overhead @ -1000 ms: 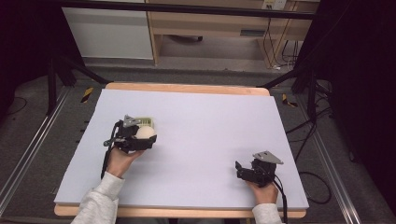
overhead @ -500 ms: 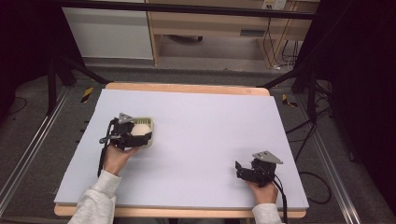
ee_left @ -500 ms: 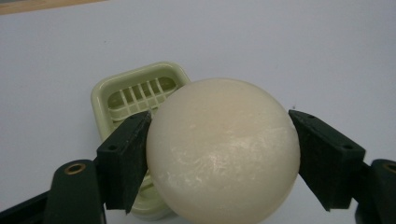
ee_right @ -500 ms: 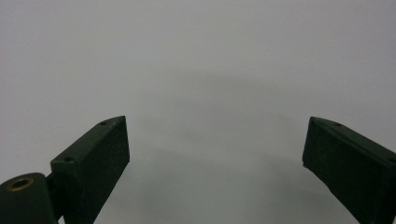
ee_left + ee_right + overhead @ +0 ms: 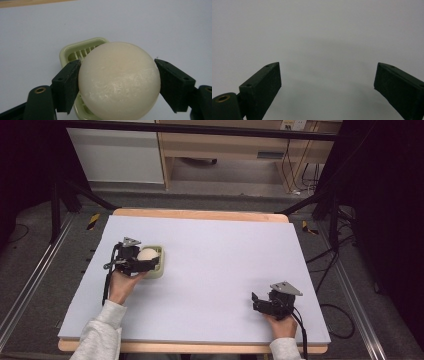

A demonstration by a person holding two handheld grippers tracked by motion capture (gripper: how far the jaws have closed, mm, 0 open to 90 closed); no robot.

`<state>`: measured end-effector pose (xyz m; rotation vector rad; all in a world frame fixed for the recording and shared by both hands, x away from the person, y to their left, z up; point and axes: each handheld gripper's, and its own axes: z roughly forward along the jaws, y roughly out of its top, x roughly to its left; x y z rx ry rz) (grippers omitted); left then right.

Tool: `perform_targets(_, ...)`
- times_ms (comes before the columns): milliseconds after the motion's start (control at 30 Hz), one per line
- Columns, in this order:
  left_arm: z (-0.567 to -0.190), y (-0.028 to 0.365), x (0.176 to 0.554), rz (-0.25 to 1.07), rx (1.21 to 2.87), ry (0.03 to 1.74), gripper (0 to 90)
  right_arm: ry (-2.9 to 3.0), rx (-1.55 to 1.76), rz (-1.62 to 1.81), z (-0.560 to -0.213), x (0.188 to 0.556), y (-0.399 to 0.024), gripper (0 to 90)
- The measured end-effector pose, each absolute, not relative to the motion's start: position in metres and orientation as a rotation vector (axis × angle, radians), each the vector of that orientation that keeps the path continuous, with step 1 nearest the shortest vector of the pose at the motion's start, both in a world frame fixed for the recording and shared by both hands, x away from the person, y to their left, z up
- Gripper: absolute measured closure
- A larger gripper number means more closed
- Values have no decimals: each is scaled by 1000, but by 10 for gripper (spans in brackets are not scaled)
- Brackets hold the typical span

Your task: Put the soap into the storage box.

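Seen from the high view, the desk (image 5: 210, 270) carries a pale lavender top with a wooden rim. Near its left edge the left tool (image 5: 150, 262) holds a cream-white ball (image 5: 147, 255) directly above a pale green slatted dish (image 5: 159, 268); whether the ball touches the dish cannot be told here. The right tool (image 5: 256, 302) sits low near the front right corner, well apart from the dish, jaws pointing toward the left edge.

Left gripper view: the left tool (image 5: 117, 87) has both black jaws pressed against opposite sides of the ball (image 5: 119, 81). Behind and beneath the ball lies the dish (image 5: 75, 51), its ribbed floor partly hidden.

Right gripper view: the right tool (image 5: 327, 85) stands wide, nothing between its jaws, with bare desk (image 5: 319, 32) surface ahead.
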<state>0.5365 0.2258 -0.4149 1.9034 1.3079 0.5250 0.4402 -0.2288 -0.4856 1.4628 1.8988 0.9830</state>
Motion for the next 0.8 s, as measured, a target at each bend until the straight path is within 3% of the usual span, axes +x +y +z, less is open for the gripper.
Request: perform_targets(800,-435,227,552,532,1941,1344,242,1880,1462,984,-485,440,-226,78)
